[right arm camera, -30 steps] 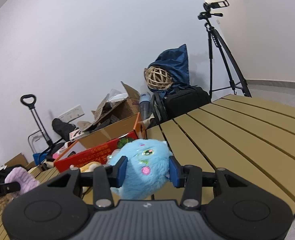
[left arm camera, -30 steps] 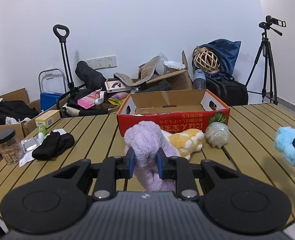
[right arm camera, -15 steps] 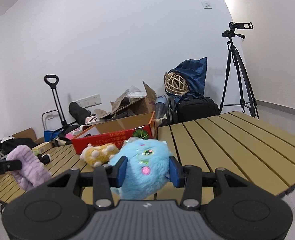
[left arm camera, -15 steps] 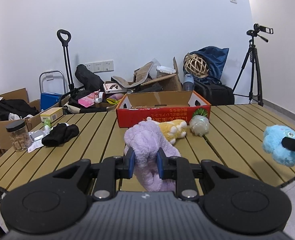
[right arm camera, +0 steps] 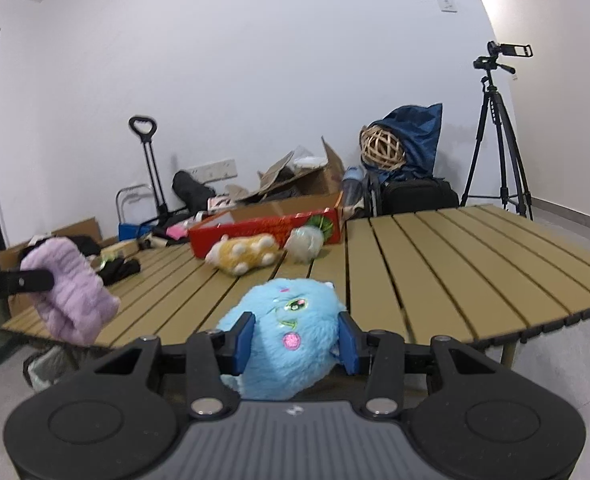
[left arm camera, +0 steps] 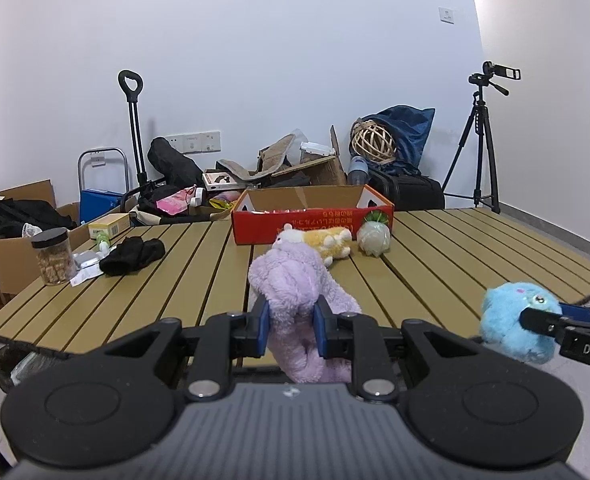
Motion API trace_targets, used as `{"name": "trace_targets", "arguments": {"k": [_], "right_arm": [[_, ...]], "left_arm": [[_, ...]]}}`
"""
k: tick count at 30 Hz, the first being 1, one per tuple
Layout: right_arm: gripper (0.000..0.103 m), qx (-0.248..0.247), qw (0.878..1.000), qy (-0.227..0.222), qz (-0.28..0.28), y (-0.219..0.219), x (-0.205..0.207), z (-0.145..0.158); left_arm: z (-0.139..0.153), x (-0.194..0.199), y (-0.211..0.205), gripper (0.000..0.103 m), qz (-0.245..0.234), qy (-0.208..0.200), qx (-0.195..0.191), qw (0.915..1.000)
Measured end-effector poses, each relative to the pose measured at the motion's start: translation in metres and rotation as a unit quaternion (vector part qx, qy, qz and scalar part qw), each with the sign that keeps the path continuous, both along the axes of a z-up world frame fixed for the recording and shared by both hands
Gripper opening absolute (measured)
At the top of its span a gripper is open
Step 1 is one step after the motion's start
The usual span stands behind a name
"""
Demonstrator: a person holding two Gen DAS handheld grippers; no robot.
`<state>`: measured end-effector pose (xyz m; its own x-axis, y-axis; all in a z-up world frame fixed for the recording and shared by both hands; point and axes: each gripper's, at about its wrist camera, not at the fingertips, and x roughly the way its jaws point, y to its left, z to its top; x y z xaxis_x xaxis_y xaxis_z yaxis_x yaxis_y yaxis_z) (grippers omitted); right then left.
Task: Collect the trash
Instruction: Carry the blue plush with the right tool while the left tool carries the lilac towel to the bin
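Red box [left arm camera: 313, 220] holds perhaps red wrappers; jar [left arm camera: 54, 256] holds brown snacks.

Four plush toys [left arm camera: 295, 280], one red box [left arm camera: 311, 224], one jar [left arm camera: 54, 256].

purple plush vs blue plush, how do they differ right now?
The purple plush is long and floppy, drooping below the left gripper; the blue plush is round and compact in the right gripper. Blue has an embroidered face; purple shows none. Both are fuzzy, clamped and off the table.
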<state>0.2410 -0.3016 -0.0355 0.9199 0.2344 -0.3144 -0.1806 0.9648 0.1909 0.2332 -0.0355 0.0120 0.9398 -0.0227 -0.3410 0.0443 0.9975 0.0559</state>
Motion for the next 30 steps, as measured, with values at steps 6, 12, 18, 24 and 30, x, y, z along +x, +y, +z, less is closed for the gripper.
{"name": "trace_targets", "arguments": {"k": [6, 12, 18, 24, 30], "right_arm": [[0.043, -0.011, 0.999, 0.031, 0.016, 0.016, -0.023, -0.019], [0.043, -0.033, 0.997, 0.063, 0.040, 0.039, -0.046, -0.039], [0.043, -0.051, 0.992, 0.095, 0.059, 0.058, -0.067, -0.058], [0.043, -0.071, 0.985, 0.136, 0.074, 0.073, -0.082, -0.080], [0.043, -0.094, 0.975, 0.177, 0.097, 0.092, -0.094, -0.104]], "left_arm": [[-0.015, -0.028, 0.012, 0.023, -0.011, 0.016, -0.016, 0.9997], [-0.033, -0.056, 0.025, 0.023, -0.016, 0.035, -0.018, 0.9991], [-0.060, -0.078, 0.039, 0.022, -0.016, 0.064, -0.022, 0.9976], [-0.090, -0.092, 0.046, 0.022, -0.019, 0.100, -0.027, 0.9945], [-0.119, -0.093, 0.047, 0.022, -0.023, 0.143, -0.028, 0.9891]]}}
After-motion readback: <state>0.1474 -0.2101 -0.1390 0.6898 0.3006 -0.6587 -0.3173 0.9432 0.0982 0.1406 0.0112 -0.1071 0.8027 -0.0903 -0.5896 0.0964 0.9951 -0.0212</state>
